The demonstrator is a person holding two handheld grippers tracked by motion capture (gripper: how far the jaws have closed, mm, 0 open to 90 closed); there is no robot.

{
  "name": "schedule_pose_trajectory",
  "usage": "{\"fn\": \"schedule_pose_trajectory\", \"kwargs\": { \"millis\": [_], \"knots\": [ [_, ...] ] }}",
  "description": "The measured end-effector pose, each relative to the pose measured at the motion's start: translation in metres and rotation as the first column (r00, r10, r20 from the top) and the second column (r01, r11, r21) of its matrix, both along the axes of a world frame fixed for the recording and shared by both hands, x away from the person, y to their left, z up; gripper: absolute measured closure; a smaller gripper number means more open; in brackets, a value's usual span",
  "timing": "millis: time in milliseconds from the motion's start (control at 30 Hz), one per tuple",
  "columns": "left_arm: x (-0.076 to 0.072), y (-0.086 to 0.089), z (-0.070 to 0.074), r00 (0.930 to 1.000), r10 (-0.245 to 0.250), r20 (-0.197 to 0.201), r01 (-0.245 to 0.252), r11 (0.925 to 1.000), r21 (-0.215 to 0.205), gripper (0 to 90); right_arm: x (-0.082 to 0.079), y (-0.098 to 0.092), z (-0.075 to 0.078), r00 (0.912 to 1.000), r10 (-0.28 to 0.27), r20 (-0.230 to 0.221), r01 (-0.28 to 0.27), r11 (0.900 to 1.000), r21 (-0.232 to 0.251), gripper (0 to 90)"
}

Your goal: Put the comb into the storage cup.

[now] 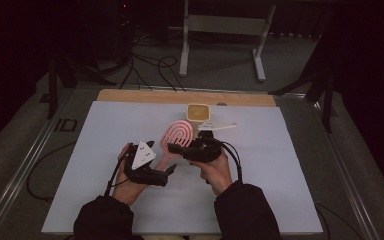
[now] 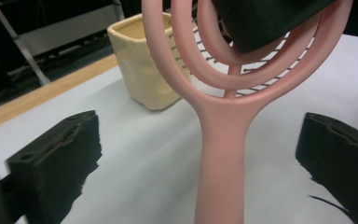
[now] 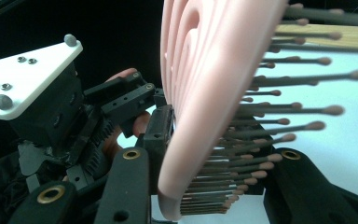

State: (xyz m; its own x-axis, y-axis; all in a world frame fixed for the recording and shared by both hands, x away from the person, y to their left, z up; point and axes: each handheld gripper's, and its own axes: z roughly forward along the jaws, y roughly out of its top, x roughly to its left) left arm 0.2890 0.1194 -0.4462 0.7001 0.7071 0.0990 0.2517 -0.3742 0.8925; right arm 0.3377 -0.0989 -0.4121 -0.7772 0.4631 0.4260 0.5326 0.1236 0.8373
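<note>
Pink hairbrush (image 1: 178, 135) is up off the desk (image 1: 105, 150), just in front of the cream square cup (image 1: 198, 112) near the far edge. The right hand-held gripper (image 1: 194, 148) has it clamped by the head: in the right gripper view the looped pink head (image 3: 200, 93) sits edge-on between the black jaws, bristles (image 3: 279, 107) sticking out to one side. The left hand-held gripper (image 1: 169, 172) is wide open. In its own view the jaws stand well apart on either side of the brush handle (image 2: 223, 154), not touching it. Left hand (image 1: 130, 172) sits close beside the right.
</note>
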Motion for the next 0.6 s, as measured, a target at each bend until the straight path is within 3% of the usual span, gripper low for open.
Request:
{"fn": "schedule_pose_trajectory", "kwargs": {
  "millis": [400,600],
  "knots": [
    [0.0,0.013,0.004,0.9994,0.034,0.007,-0.034,0.999,-0.029,0.1,0.001,-0.004,-0.003,0.9999,-0.011,0.003,0.011,1.0,-0.001,63.5],
    [-0.003,0.033,0.002,0.9975,0.071,-0.004,-0.071,0.9955,-0.063,0.1,0.002,-0.007,-0.002,0.9996,-0.026,0.012,0.026,1.0,-0.001,63.5]
  ]
}}
